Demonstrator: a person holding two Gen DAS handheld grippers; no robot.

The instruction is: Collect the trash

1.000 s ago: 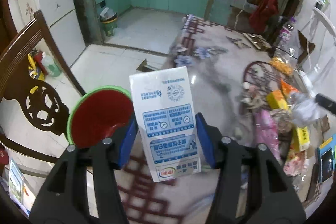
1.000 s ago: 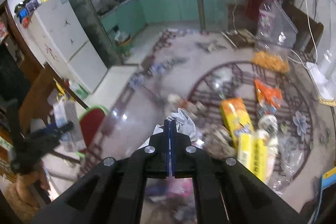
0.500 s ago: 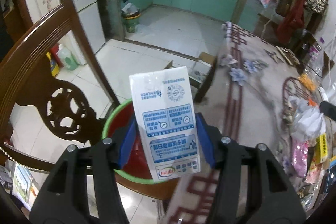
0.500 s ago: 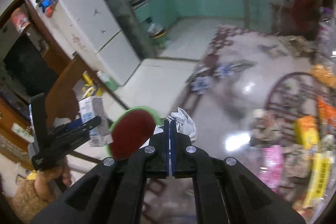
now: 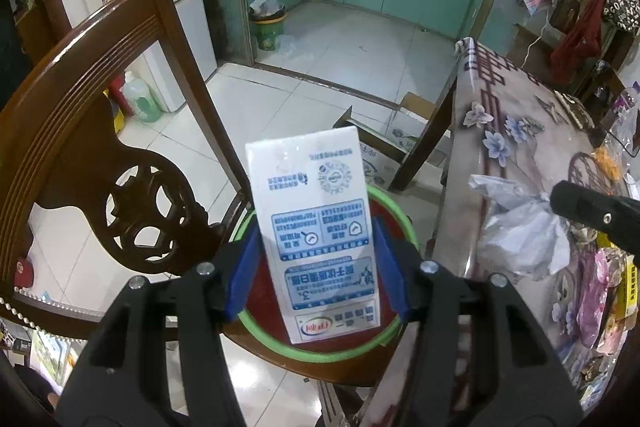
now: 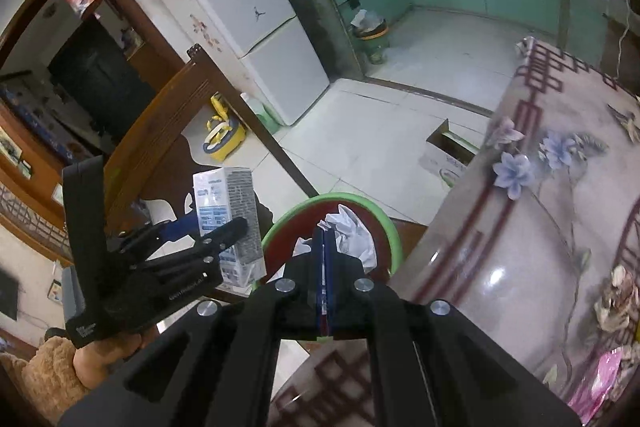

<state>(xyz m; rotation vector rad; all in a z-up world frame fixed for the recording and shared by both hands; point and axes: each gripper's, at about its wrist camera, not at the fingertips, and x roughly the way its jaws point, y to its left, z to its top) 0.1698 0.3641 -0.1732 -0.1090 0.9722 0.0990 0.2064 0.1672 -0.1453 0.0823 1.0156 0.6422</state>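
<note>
My left gripper [image 5: 316, 267] is shut on a white and blue milk carton [image 5: 316, 227] and holds it upright above a red basin with a green rim [image 5: 384, 341] that sits on a wooden chair seat. The carton [image 6: 230, 223] and left gripper [image 6: 208, 239] also show in the right wrist view. My right gripper [image 6: 324, 243] is shut on crumpled white paper [image 6: 352, 231] and holds it over the same basin [image 6: 390, 231]. That paper [image 5: 516, 227] shows at the table edge in the left wrist view.
A carved wooden chair back [image 5: 100, 131] stands left of the basin. The table with a flowered cloth [image 5: 500, 131] is to the right, with snack wrappers [image 5: 596, 291] on it. A cardboard box [image 5: 384, 147] lies on the tiled floor. A green waste bin [image 5: 267, 27] stands by the kitchen doorway.
Both grippers have swung left from over the table to above the basin on the chair, each carrying its item. The basin now lies directly beneath them.
</note>
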